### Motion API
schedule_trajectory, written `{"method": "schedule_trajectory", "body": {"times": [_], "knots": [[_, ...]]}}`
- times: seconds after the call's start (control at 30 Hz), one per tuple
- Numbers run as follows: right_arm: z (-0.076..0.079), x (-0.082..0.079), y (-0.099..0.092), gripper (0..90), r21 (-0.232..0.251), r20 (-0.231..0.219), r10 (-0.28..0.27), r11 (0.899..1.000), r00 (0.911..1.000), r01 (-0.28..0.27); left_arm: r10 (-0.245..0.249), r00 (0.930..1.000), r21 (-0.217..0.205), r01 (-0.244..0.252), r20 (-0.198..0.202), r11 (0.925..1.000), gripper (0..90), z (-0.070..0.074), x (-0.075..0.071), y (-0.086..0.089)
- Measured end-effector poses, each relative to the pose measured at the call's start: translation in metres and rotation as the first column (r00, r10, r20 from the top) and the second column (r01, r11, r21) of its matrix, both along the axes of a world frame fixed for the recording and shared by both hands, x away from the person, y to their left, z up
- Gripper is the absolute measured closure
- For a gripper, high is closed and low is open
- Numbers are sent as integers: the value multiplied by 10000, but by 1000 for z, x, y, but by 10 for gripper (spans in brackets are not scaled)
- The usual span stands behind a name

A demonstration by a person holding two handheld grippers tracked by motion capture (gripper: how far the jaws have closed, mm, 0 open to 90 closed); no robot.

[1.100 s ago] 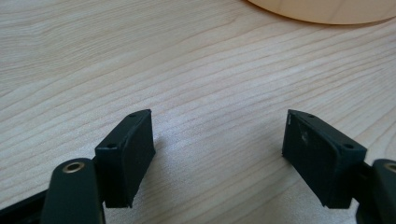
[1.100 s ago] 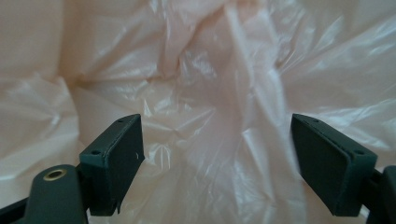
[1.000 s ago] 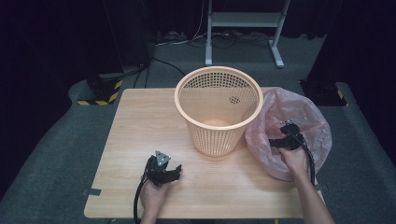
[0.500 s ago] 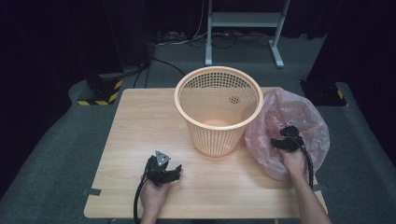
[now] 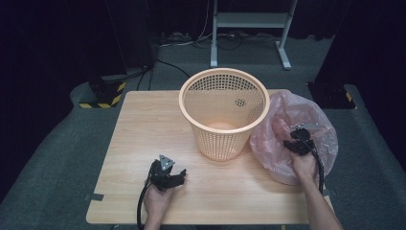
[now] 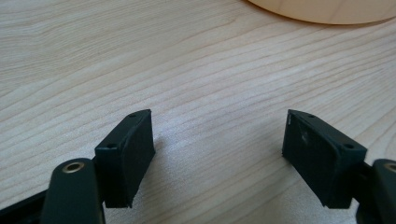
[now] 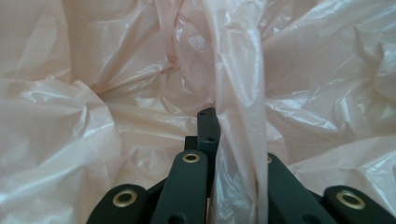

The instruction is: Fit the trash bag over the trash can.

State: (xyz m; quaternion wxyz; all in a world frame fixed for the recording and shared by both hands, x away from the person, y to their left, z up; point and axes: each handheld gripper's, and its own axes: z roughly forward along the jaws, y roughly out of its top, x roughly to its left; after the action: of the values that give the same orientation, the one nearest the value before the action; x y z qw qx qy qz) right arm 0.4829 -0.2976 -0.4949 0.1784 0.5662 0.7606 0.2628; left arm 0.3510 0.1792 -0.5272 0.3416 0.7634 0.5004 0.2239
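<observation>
Plastic of the pink bag [image 5: 292, 139], right of the basket [image 5: 223, 111], has just been clamped by the closing right gripper [image 7: 212, 140]. A thin fold could slip or tear if tugged. The left gripper [image 6: 217, 154] is rested with fingers apart on the tabletop [image 5: 143, 129].

light: bright overhead on table [image 5: 143, 124] | surroundings: dark | focus: sharp | glare: mild on bag [image 7: 327, 70]

One basket [image 5: 223, 111], one pink plastic bag [image 5: 292, 132], two tongs, one table [image 5: 143, 129].

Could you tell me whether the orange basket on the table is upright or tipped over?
Upright: the orange basket stands on its base on the table, its open rim facing up, beside the pink bag.
</observation>
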Motion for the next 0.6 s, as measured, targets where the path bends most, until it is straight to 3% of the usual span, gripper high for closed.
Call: {"method": "schedule_trajectory", "body": {"times": [0.6], "knots": [[35,-17,-17,895,487,612,569,9970,9965,-599,5,10000,-9,-5,1,10000,251,0,0,0]]}}
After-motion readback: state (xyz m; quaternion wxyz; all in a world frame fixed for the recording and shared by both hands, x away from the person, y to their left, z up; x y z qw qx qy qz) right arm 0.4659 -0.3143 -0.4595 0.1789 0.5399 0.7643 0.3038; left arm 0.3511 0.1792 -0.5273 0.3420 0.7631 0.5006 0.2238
